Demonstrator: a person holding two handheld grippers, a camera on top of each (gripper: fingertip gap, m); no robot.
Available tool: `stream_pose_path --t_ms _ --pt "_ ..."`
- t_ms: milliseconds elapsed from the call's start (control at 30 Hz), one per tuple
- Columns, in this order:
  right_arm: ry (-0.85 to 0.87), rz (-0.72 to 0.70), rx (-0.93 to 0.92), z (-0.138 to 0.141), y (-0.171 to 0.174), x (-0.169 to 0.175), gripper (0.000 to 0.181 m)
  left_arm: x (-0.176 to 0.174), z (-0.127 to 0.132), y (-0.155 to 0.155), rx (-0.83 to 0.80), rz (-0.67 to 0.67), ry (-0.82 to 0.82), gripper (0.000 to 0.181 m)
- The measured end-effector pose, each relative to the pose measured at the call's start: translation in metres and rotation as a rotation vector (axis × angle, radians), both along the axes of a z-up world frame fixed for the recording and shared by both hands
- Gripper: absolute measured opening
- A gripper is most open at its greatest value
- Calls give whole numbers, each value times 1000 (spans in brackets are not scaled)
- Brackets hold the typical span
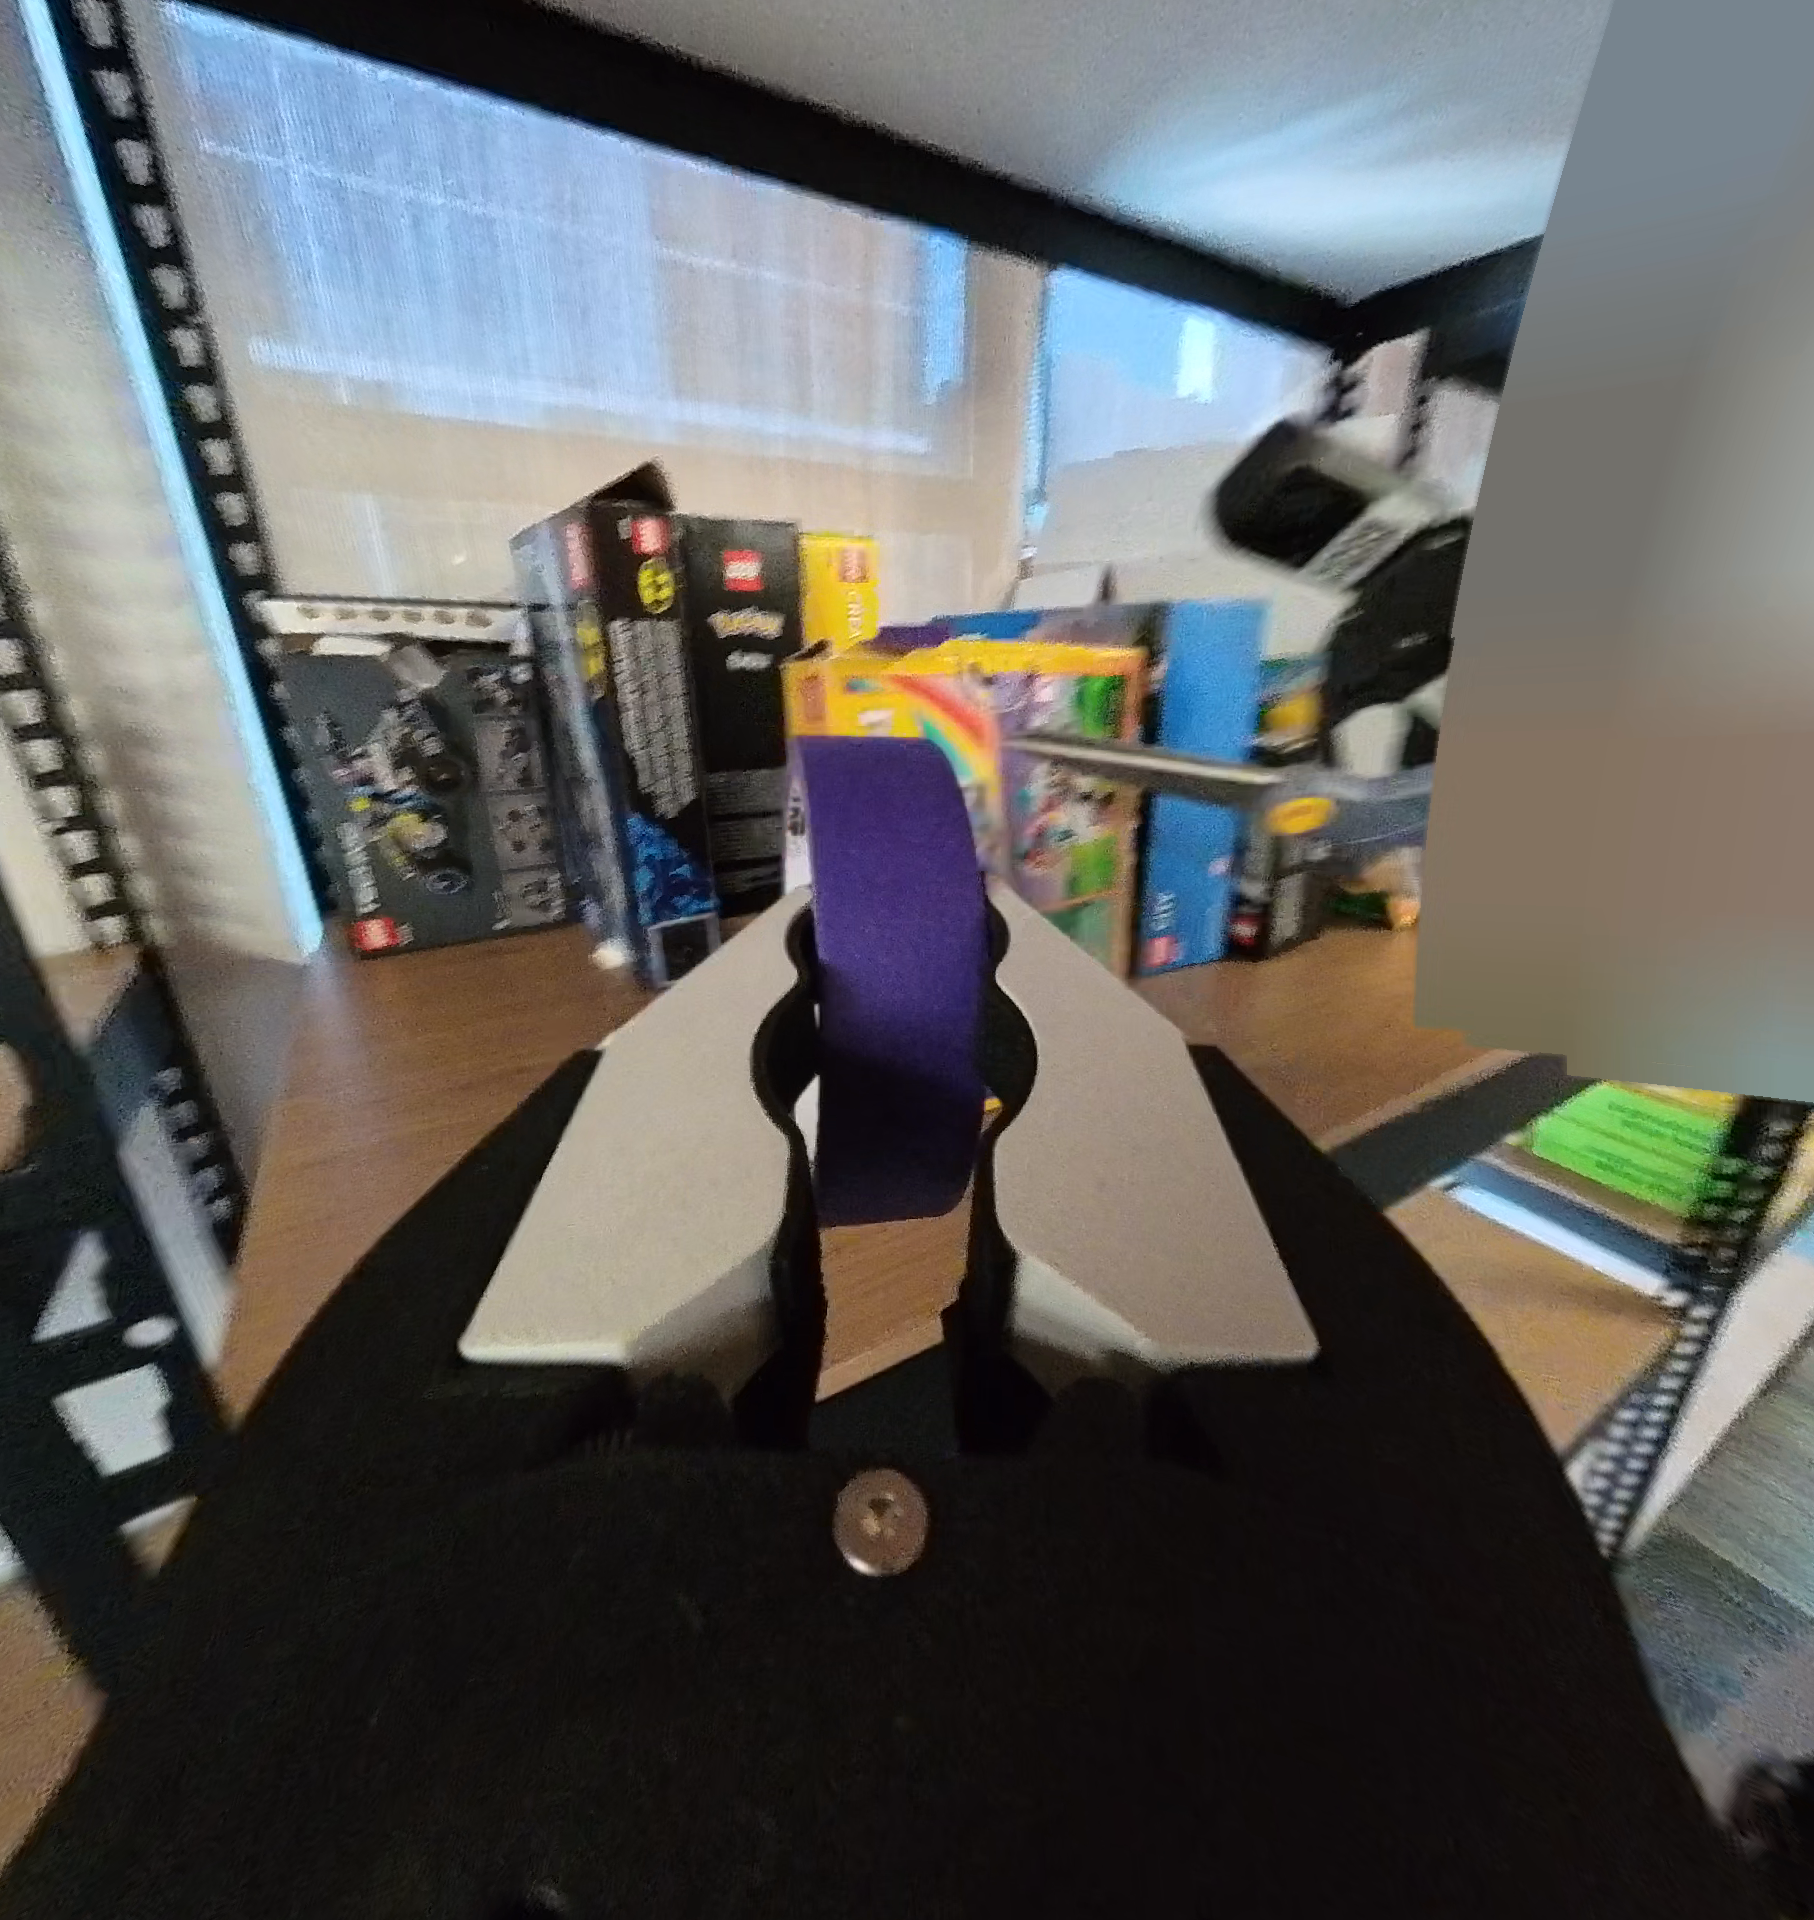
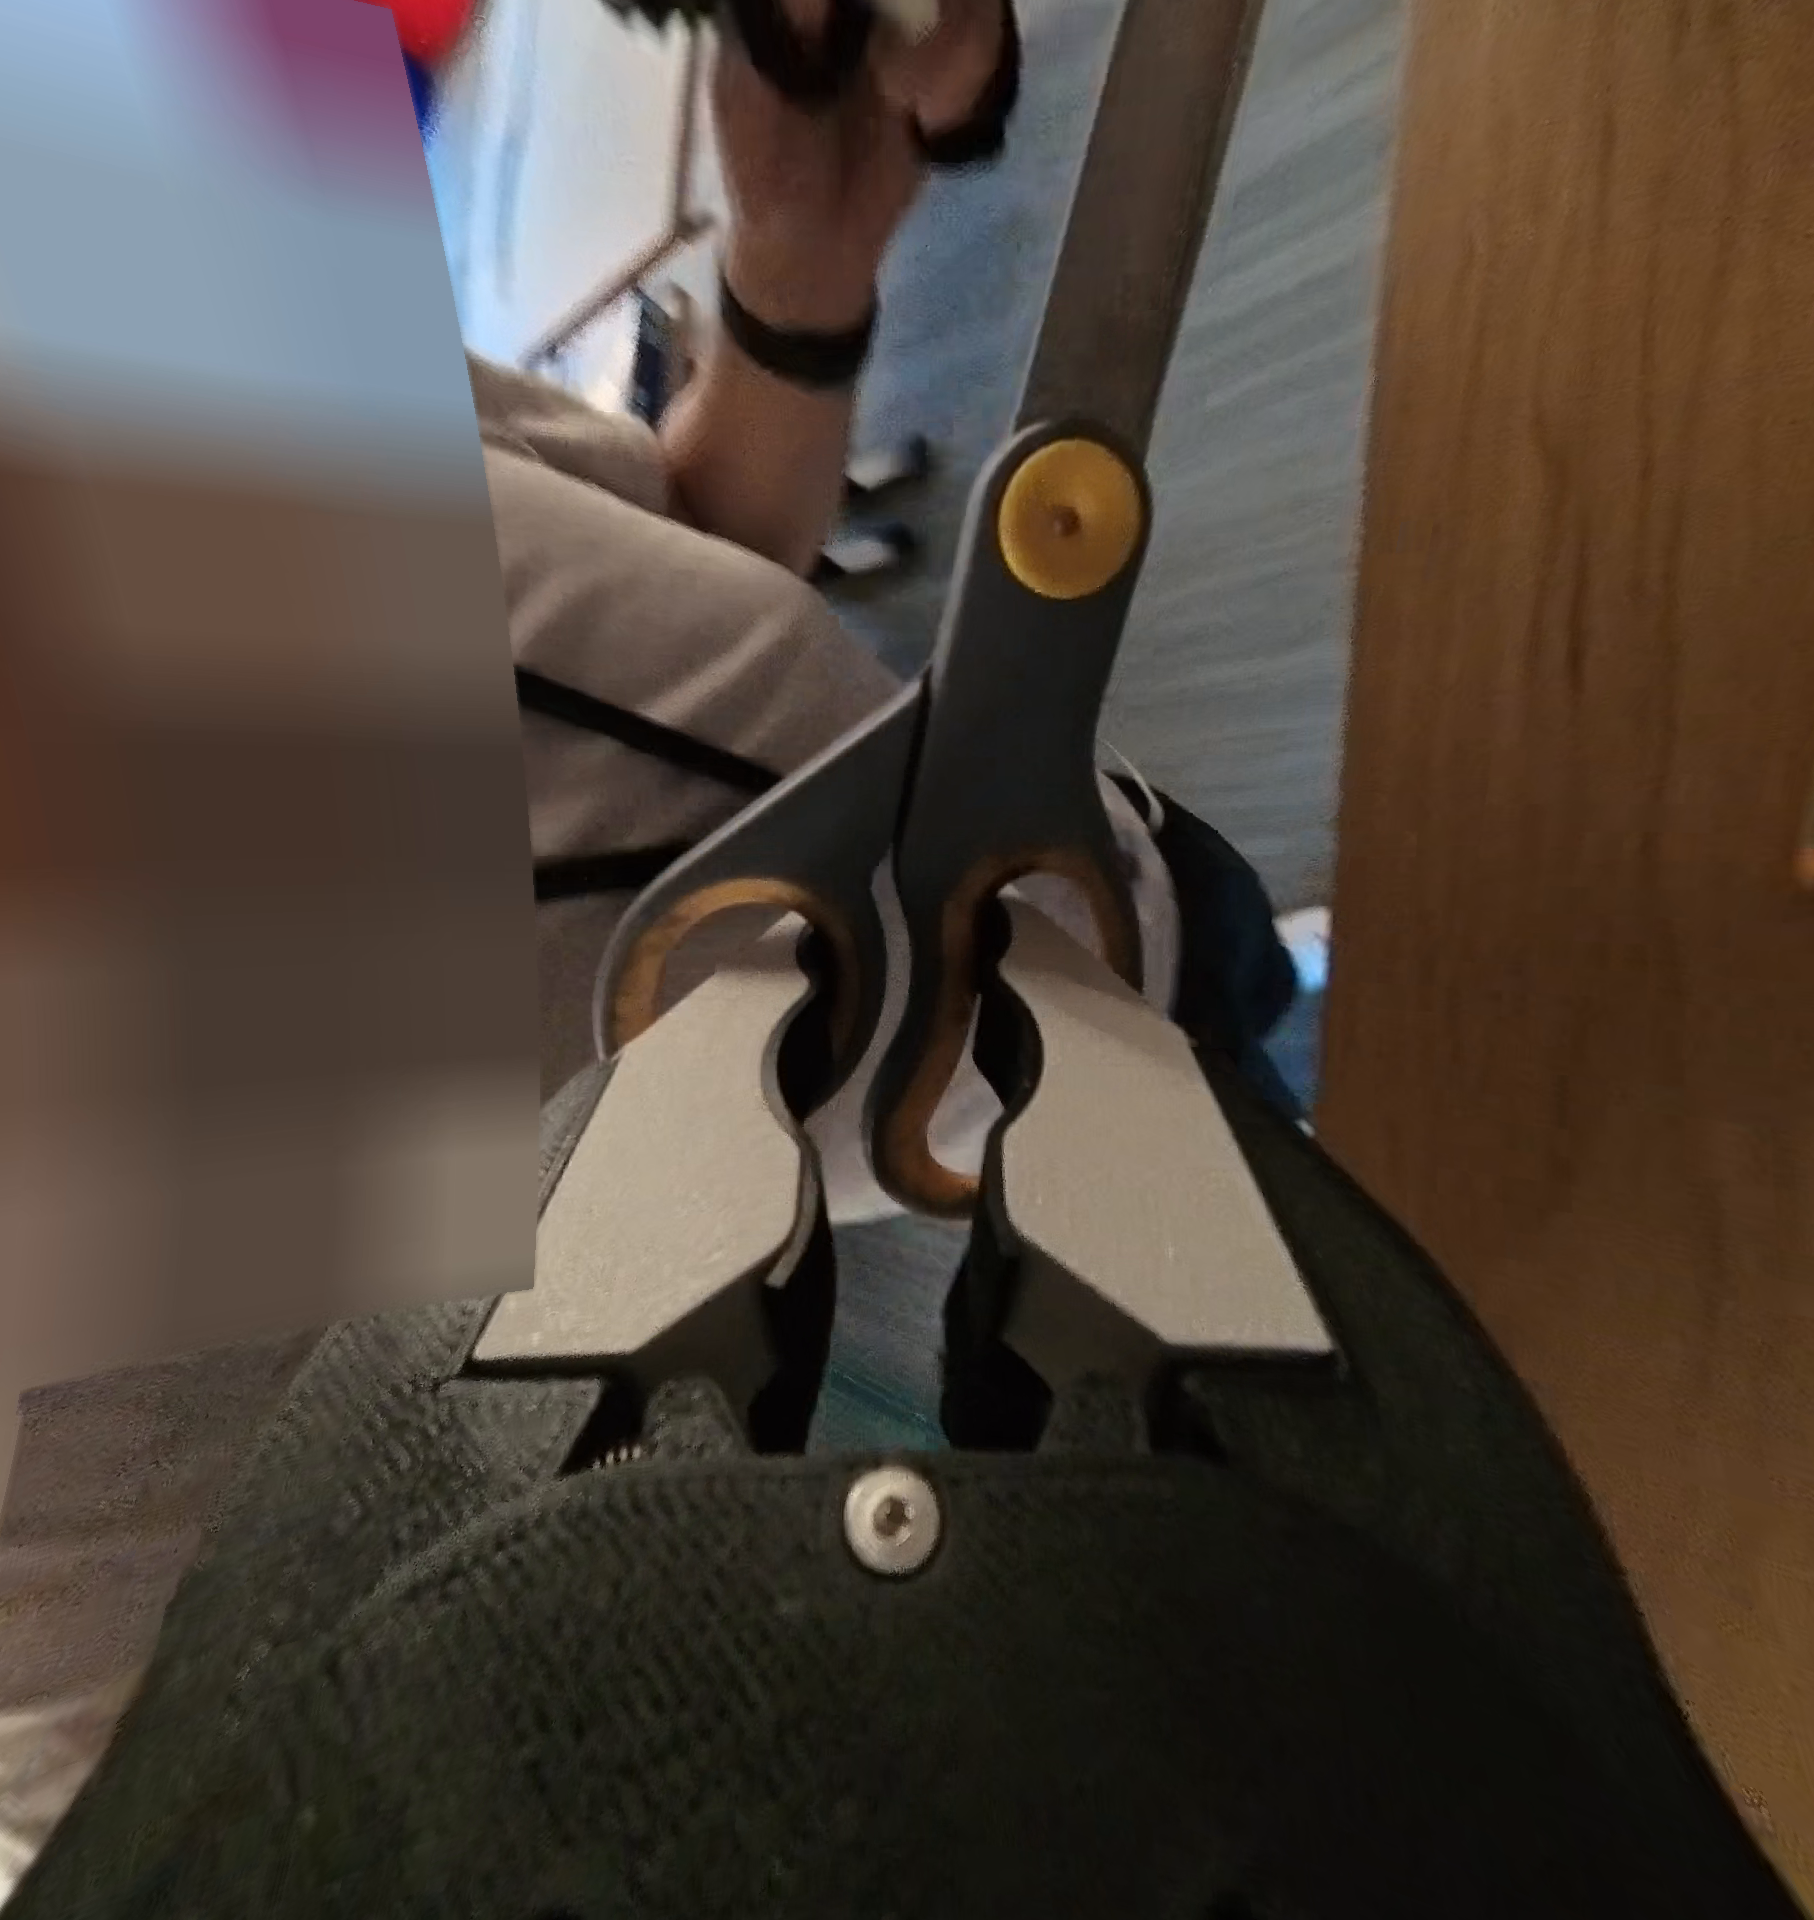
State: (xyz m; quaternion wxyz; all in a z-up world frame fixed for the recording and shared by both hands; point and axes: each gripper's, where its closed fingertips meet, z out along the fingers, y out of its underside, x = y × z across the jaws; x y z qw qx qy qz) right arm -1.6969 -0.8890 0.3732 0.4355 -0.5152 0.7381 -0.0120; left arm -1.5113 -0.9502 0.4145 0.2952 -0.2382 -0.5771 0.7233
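Note:
My left gripper (image 1: 898,935) is shut on a purple roll of tape (image 1: 895,977), held upright between the fingers above a wooden shelf (image 1: 446,1049). My right gripper (image 2: 903,956) is shut on the handles of grey scissors (image 2: 1038,665) with a yellow pivot; their closed blades point up and away. The scissors' blades (image 1: 1142,764) and the right gripper (image 1: 1339,540) also show at the right of the left wrist view, with the blade tips pointing toward the tape.
Several toy boxes (image 1: 674,727) stand in a row at the back of the shelf. Black perforated rack posts (image 1: 186,343) frame the left side. A wooden panel (image 2: 1609,831) is close on the right of the right gripper. A person's hand (image 2: 809,208) is behind the scissors. About 20 cm separates my left fingertips from my right.

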Motion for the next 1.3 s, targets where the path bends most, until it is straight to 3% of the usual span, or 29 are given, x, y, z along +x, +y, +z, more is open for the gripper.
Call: stream_pose_path --t_ms 67,167,233,367,467,567,733,933,1067,1167,1233,1300 --pt "91 -6 -103 -14 -1 -28 22 4 -12 -21 43 104 -95 23" --pt "283 8 -291 -48 -11 -87 21 3 -44 -57 142 252 -419 24" --pt "465 -16 -399 -70 -22 -127 21 -1 -45 -72 192 287 -483 23" --pt "665 16 -560 -91 -33 -178 21 -17 -29 -78 377 163 -228 23" --pt "717 42 -601 -98 -40 -202 21 -18 -53 -85 653 93 -164 23" --pt "729 43 -639 -103 -52 -215 22 -14 -61 -91 764 82 1 23" --pt "746 69 -658 -114 -67 -227 23 -9 -85 -86 813 168 238 23" --pt "751 82 -731 -115 -84 -226 23 11 -101 -75 829 248 769 23" --pt "687 18 -830 -99 -95 -203 42 22 -127 -76 983 375 797 26" --pt "536 -37 -1060 -53 -97 -147 46 24 -132 -81 1000 399 817 23" --pt "290 -11 -1201 -24 -80 -73 43 20 -131 -85 991 366 837 23" --pt "-42 59 -1284 -10 -53 17 23 18 -131 -86 975 362 828 24"
